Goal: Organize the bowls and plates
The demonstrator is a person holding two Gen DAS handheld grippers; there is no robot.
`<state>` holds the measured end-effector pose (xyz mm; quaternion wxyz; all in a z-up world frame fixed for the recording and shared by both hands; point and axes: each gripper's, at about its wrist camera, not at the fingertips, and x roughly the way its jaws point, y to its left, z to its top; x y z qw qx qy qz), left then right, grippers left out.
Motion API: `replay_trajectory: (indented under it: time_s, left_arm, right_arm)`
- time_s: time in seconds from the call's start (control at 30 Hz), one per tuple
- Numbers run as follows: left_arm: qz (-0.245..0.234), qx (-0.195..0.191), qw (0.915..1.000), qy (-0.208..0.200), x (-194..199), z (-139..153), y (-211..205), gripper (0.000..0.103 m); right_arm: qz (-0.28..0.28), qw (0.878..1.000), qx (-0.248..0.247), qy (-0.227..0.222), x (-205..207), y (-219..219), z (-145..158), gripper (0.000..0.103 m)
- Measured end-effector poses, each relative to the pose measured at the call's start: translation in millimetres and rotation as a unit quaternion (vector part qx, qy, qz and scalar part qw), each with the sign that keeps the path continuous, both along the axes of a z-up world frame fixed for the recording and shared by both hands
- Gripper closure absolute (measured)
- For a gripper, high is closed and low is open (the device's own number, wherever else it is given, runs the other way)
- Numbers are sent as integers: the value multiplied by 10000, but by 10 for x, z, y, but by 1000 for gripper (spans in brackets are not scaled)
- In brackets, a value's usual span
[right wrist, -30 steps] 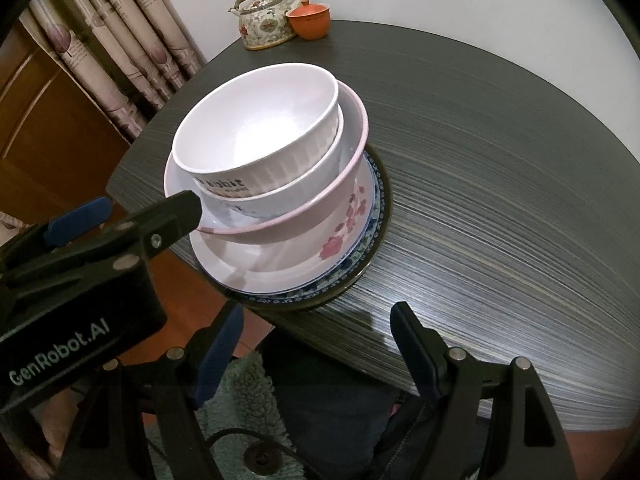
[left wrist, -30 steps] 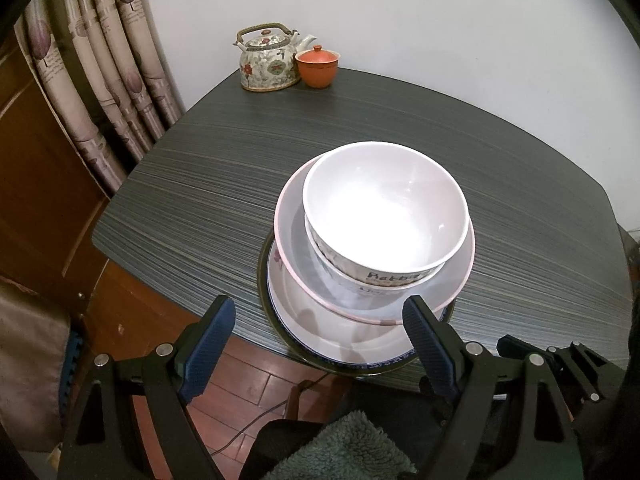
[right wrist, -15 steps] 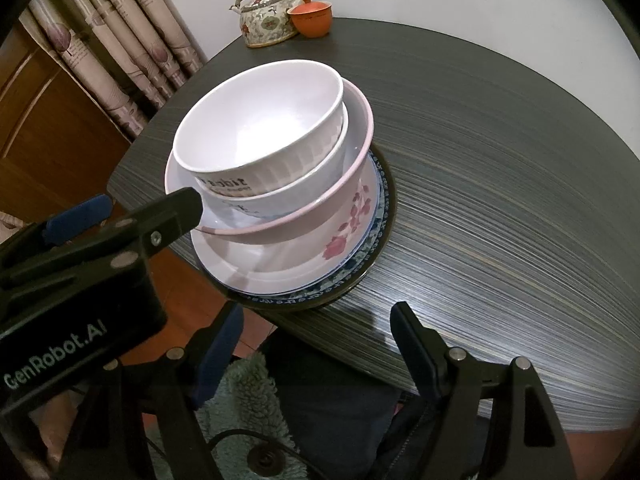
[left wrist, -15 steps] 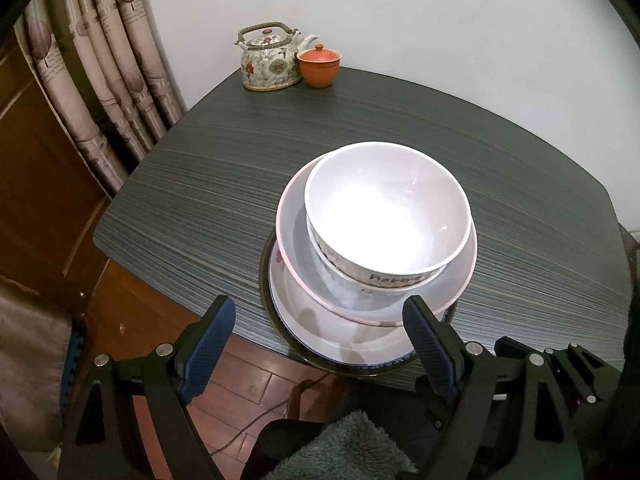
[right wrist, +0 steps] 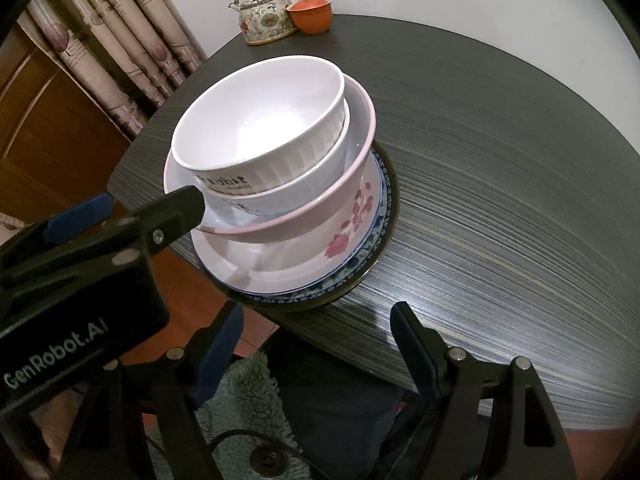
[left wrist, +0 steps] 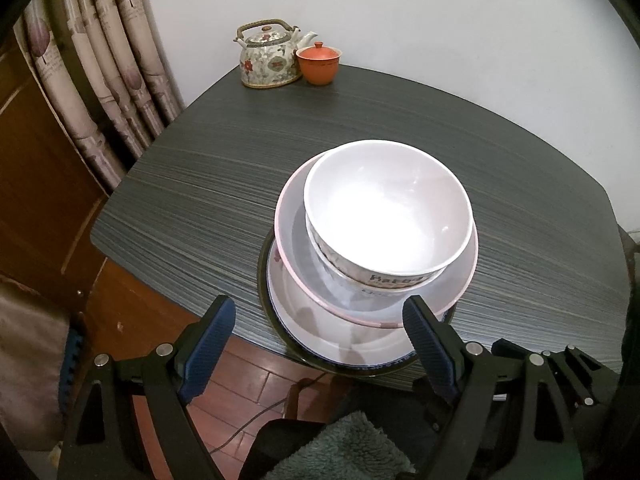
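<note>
At the near edge of the dark wood-grain table (left wrist: 224, 168), 2 nested white ribbed bowls (right wrist: 260, 132) sit in a pink-rimmed bowl (right wrist: 352, 184) atop stacked plates (right wrist: 360, 248), the lowest mostly hidden. The left gripper (left wrist: 316, 344) and right gripper (right wrist: 316, 344) gape wide, empty.

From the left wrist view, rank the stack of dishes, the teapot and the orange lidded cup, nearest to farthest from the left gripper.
1. Stack of dishes: right ahead of the open left gripper, at the table's near edge.
2 and 3. Teapot and orange lidded cup: side by side at the far corner by the wall, teapot on the left; too close to call.
</note>
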<state>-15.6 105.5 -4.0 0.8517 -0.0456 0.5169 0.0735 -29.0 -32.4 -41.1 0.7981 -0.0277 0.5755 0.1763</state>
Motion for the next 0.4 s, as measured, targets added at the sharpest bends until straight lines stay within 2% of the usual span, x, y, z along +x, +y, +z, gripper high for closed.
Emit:
replay_trajectory:
  time_s: [0.4]
  left_arm:
    - [-141,-29,9999,2,1,-20,-5,18]
  right_arm:
    - [-1,10000,-17,-12,-7,19,-2,25]
